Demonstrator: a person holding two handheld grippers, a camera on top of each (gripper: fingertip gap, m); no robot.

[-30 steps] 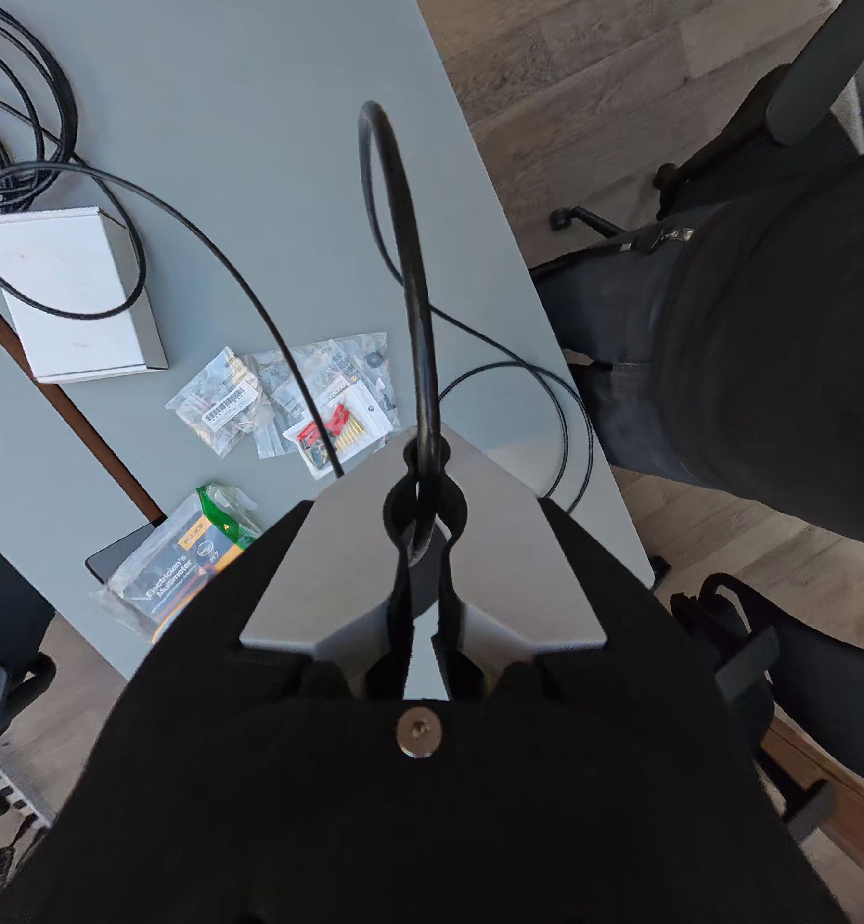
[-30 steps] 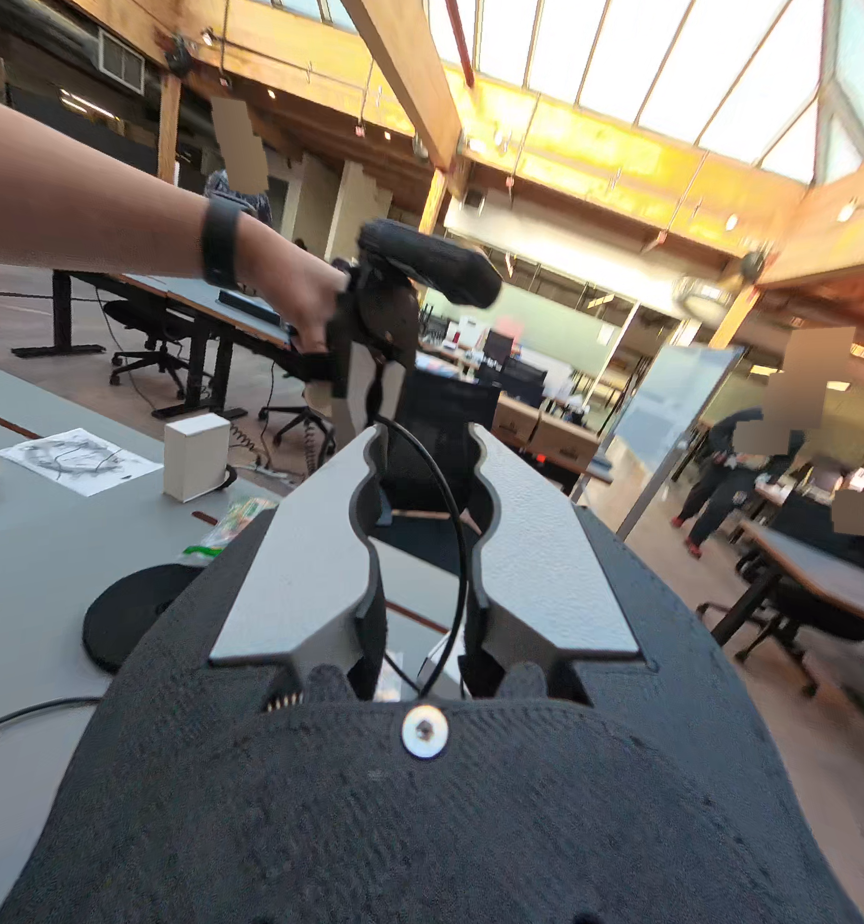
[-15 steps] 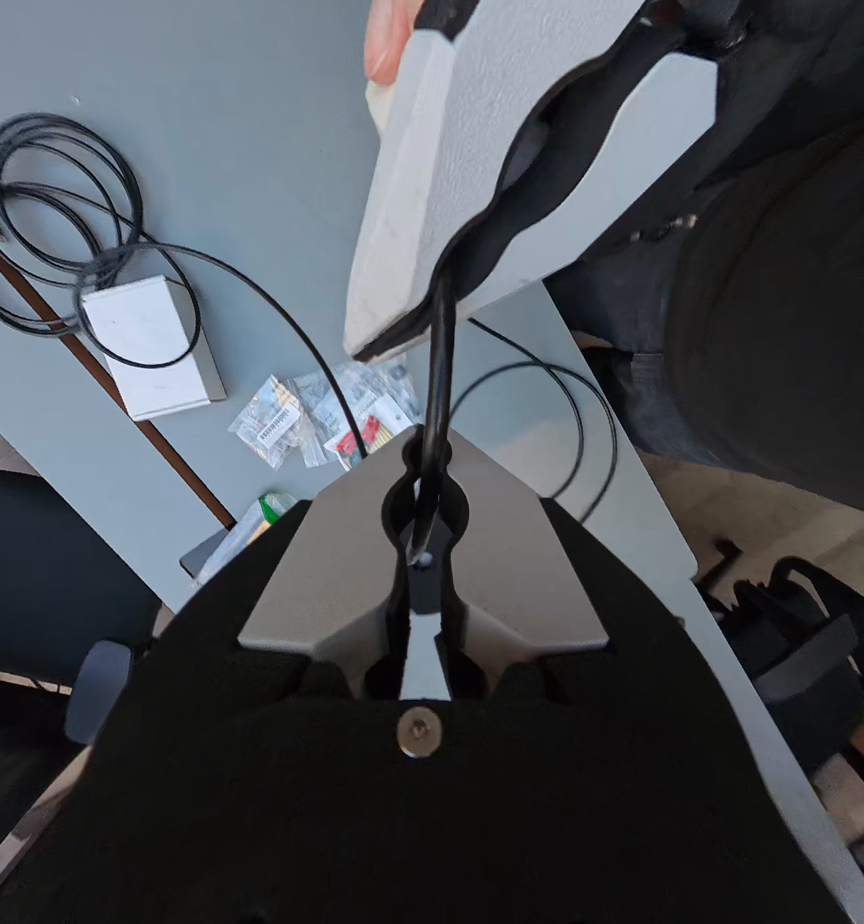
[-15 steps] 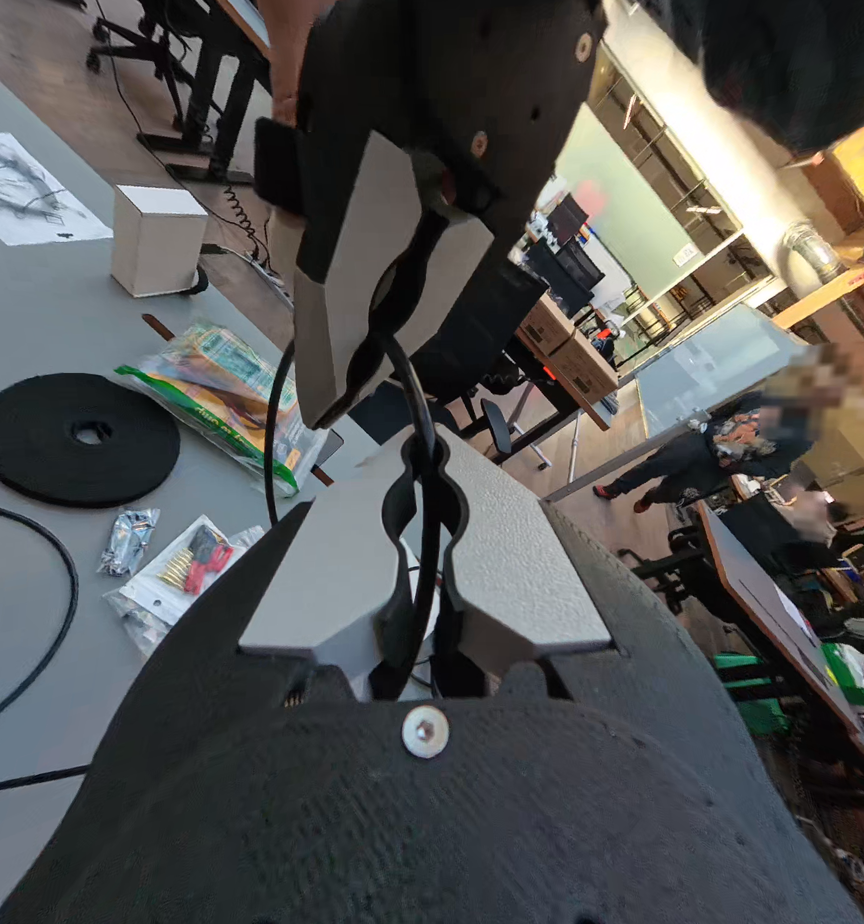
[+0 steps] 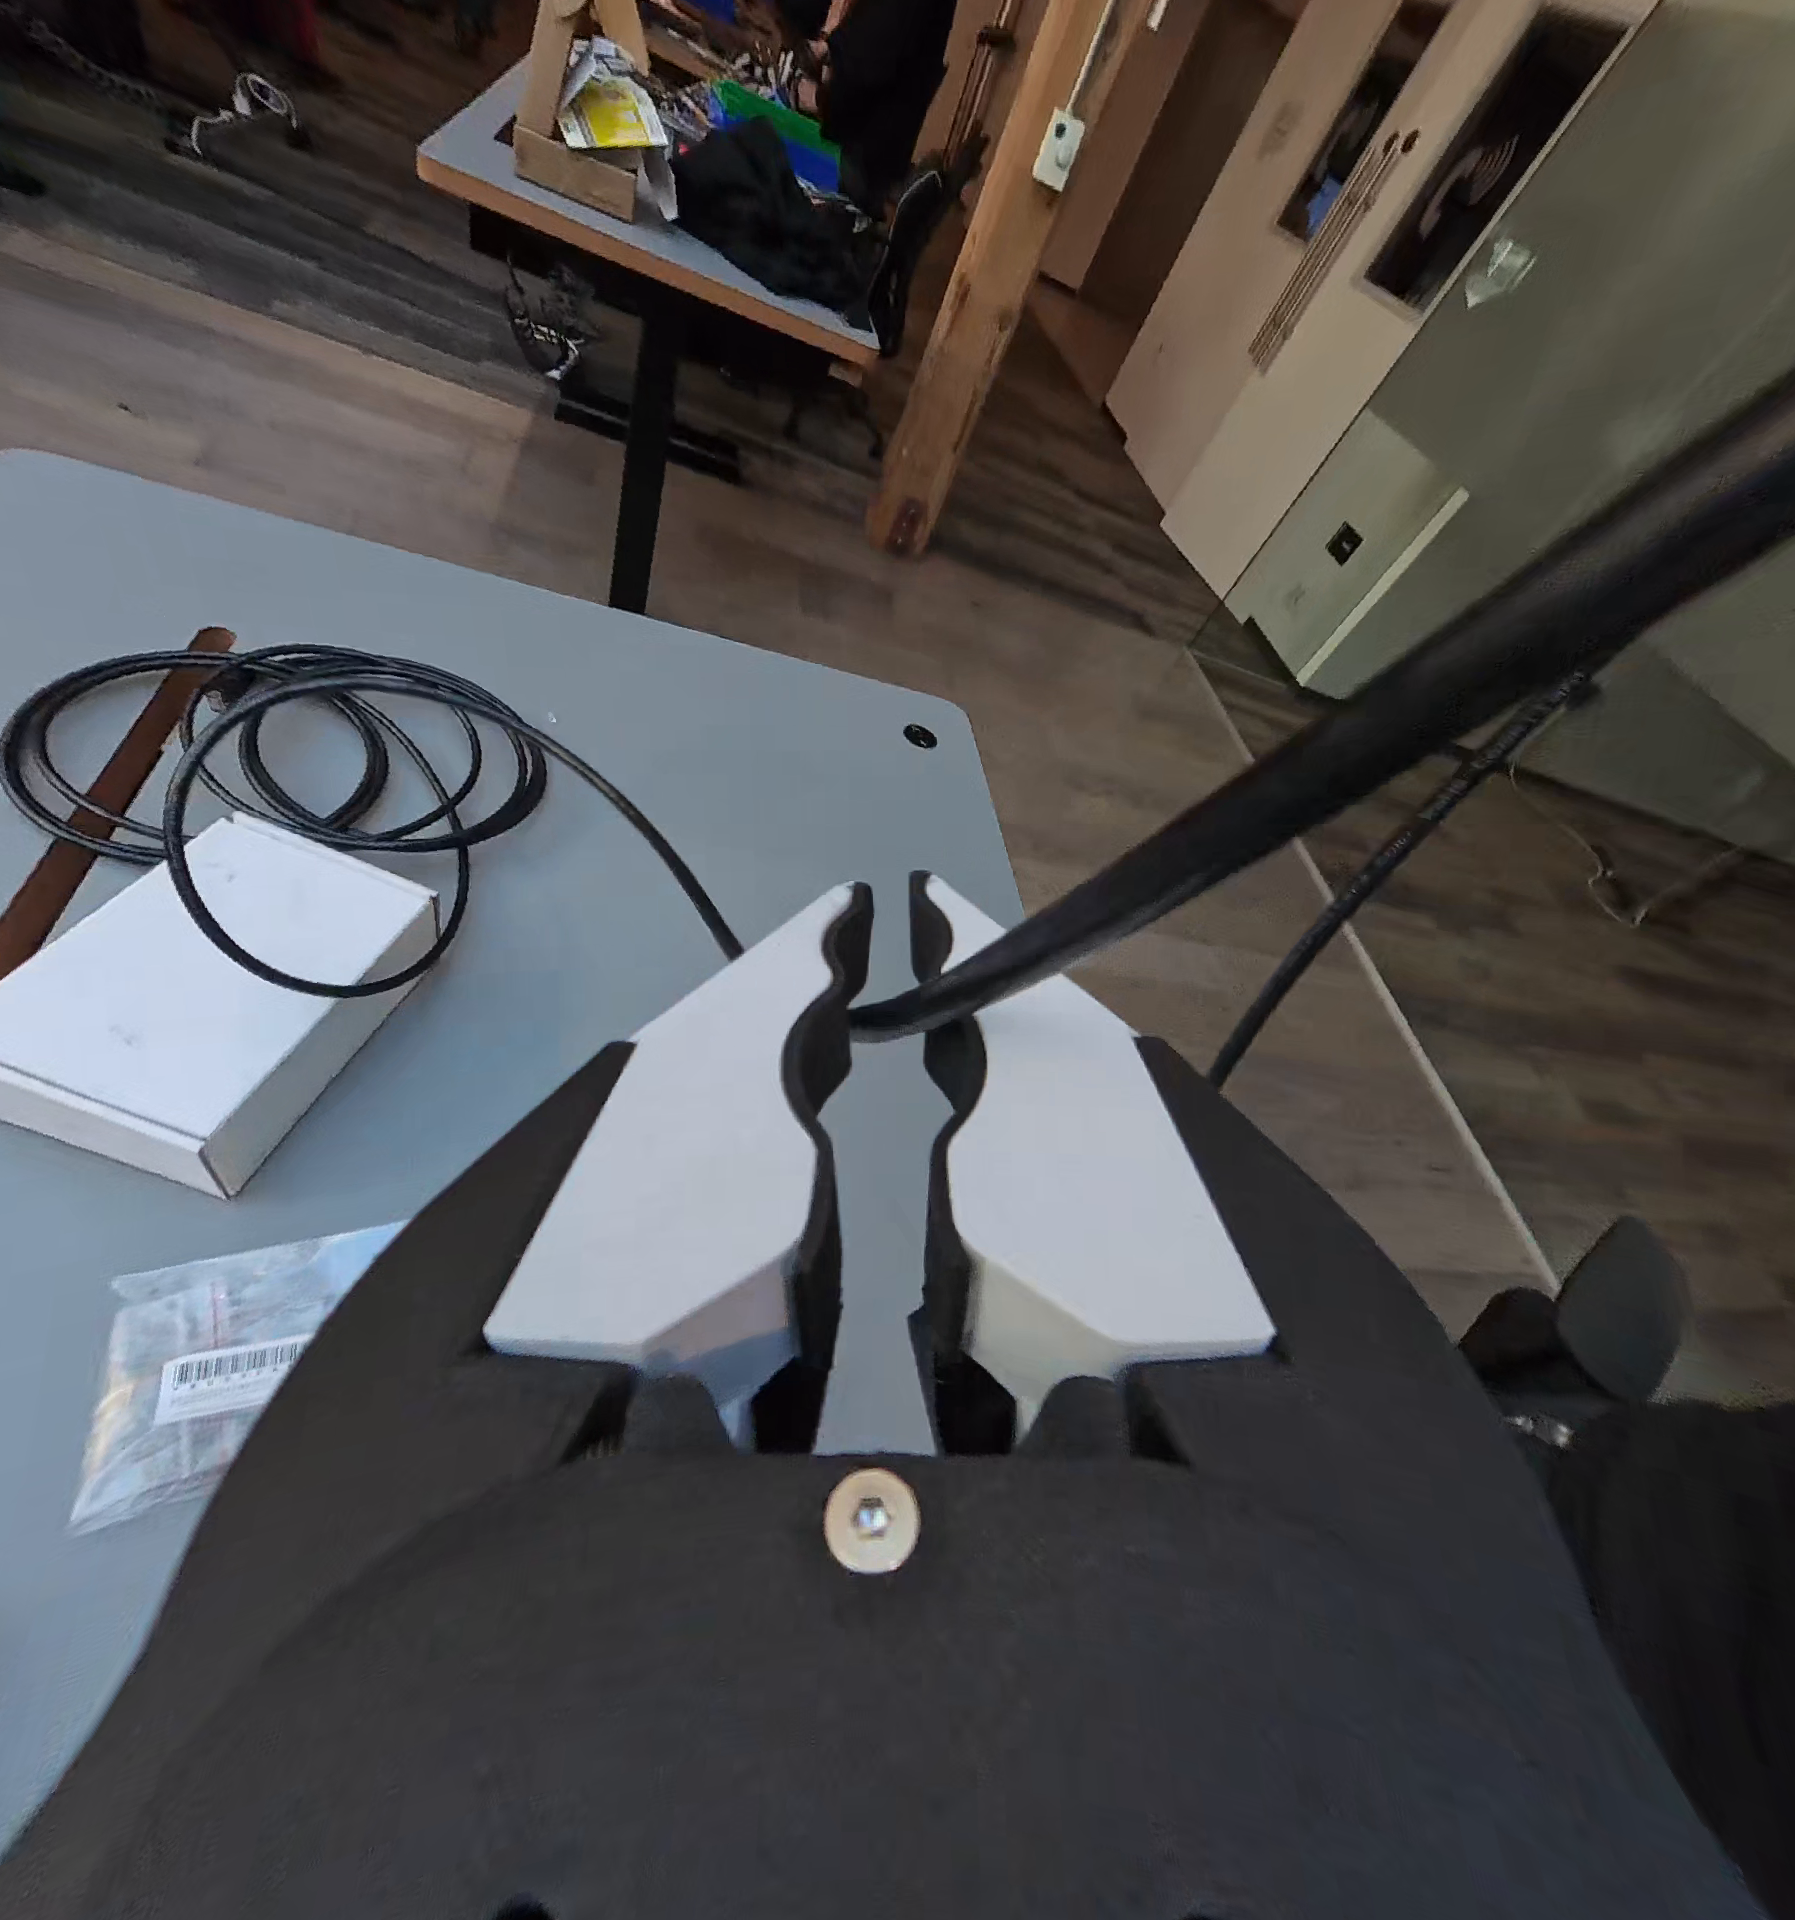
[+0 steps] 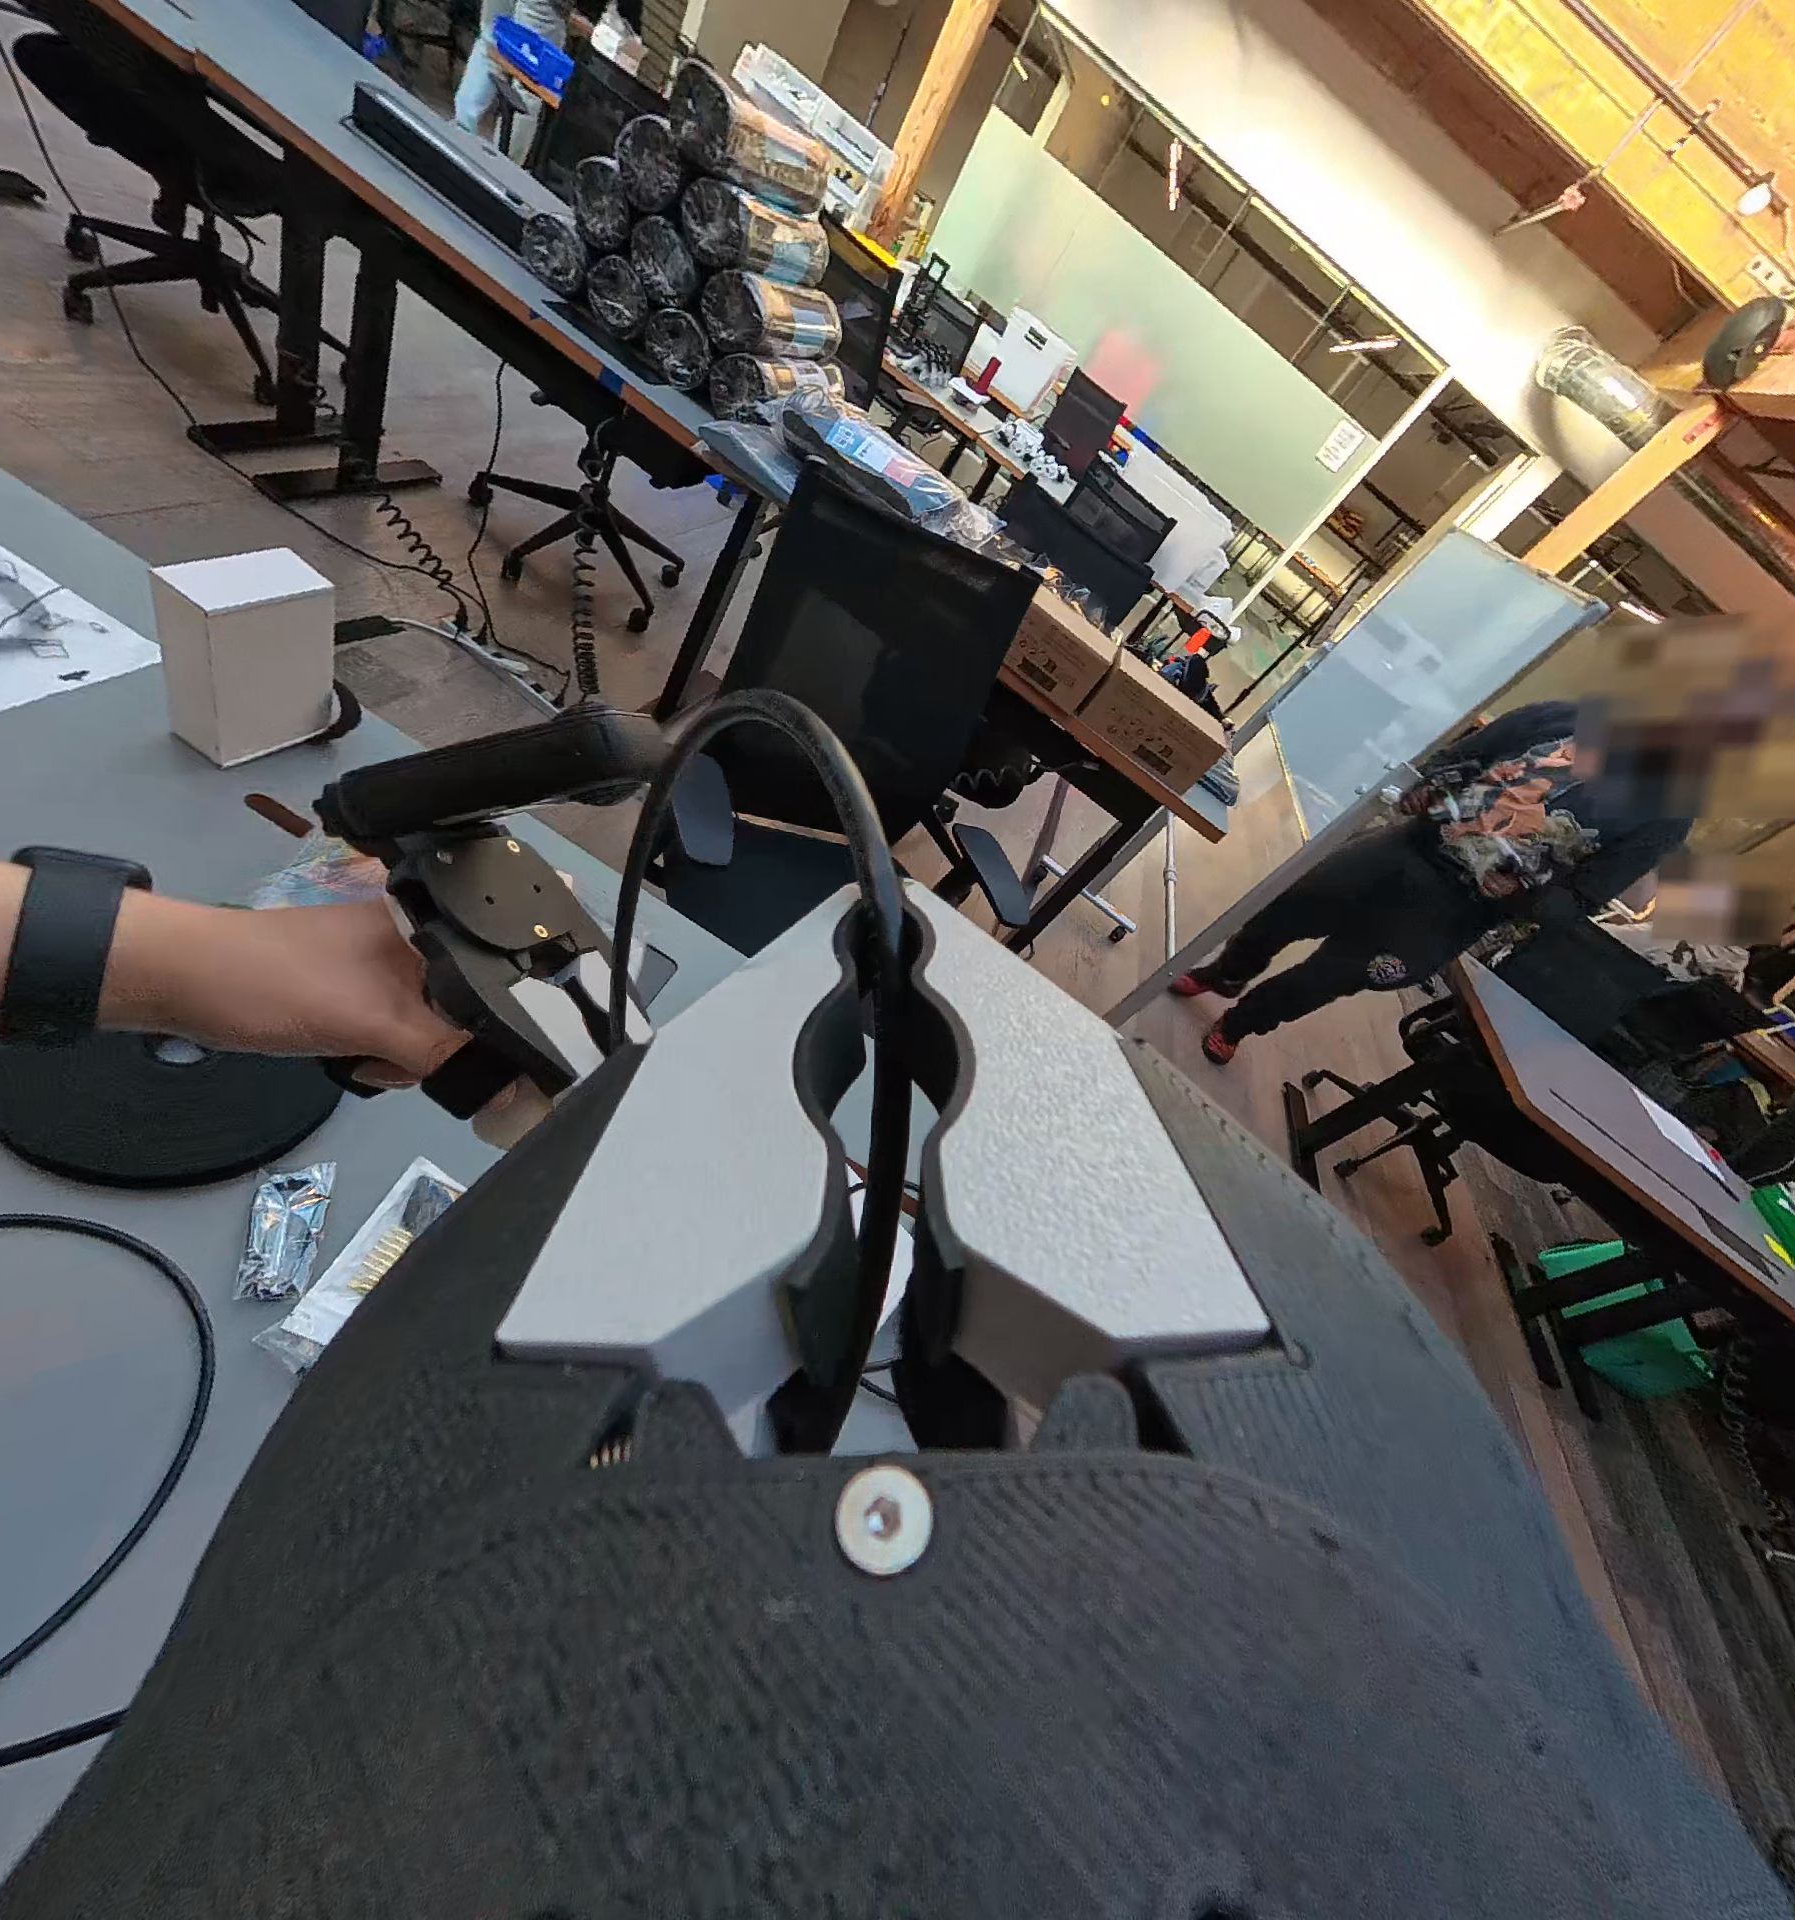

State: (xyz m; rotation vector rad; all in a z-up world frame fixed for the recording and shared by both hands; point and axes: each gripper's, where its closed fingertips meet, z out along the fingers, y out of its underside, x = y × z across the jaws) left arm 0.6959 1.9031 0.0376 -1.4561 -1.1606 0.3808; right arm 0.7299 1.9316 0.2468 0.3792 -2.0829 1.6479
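While the right hand-held gripper pinches the black cable, only the left view shows the left hand-held gripper slackened, coils beside the white box.

Two grippers: the left gripper and the right gripper. One black cable runs across the grey table, part of it coiled near the far edge. Two white boxes: a flat box under the coil and an upright box at the table's edge. One black tape roll. Two small clear bags beside it.
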